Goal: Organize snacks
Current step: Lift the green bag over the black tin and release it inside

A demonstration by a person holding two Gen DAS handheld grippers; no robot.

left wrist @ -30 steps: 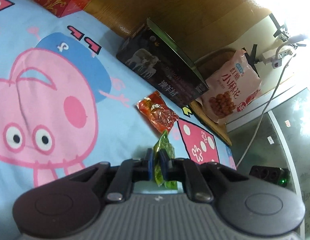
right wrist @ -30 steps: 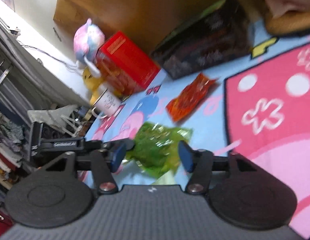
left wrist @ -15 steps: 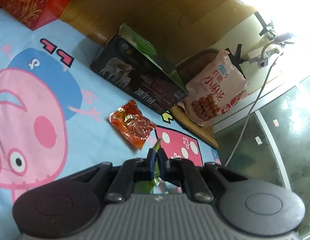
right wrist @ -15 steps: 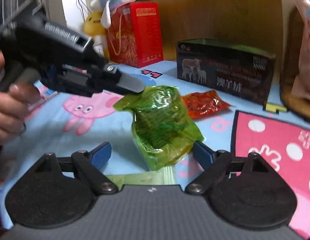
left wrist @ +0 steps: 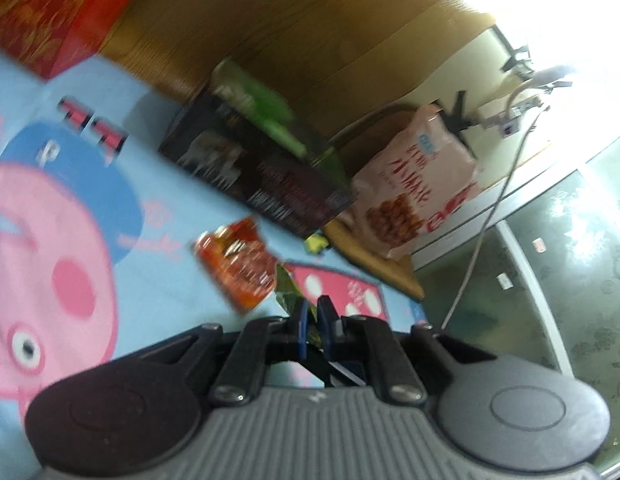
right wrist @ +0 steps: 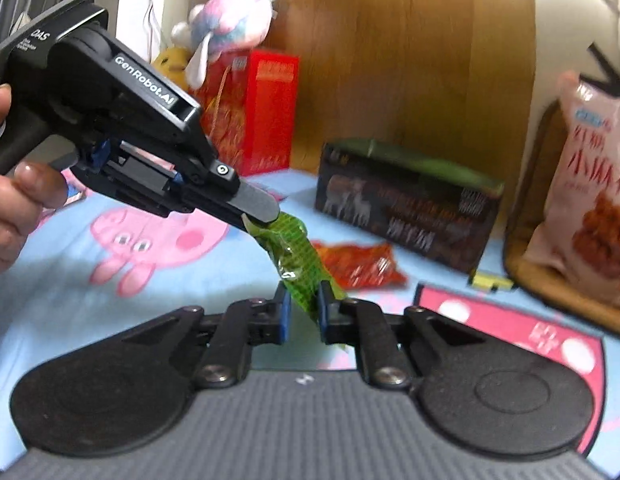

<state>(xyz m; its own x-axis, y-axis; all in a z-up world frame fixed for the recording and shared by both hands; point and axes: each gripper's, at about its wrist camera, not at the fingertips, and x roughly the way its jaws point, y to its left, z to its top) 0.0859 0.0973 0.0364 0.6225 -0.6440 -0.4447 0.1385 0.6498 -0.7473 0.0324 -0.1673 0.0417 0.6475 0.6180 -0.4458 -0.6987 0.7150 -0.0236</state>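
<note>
A green snack packet (right wrist: 298, 256) hangs stretched between both grippers above the cartoon pig blanket (right wrist: 70, 300). My left gripper (right wrist: 262, 220), held by a hand (right wrist: 14, 200), is shut on the packet's upper end. In the left wrist view only a green corner of the packet (left wrist: 286, 292) pokes past the left gripper (left wrist: 313, 316). My right gripper (right wrist: 304, 308) is closing on the lower end, with its blue pads pressing the wrapper. A red snack packet (right wrist: 357, 268) (left wrist: 242, 264) lies flat on the blanket just beyond.
A dark box (right wrist: 405, 204) (left wrist: 262, 176) with a green top stands behind the red packet. A pink snack bag (right wrist: 593, 208) leans at the right, a red gift box (right wrist: 250, 112) and a plush toy (right wrist: 226, 20) at the back. A wooden board backs them.
The right gripper's wide-open jaws have shut on the green packet's lower end. The packet, earlier loose and broad, is now pulled narrow between both grippers. The left gripper rose slightly.
</note>
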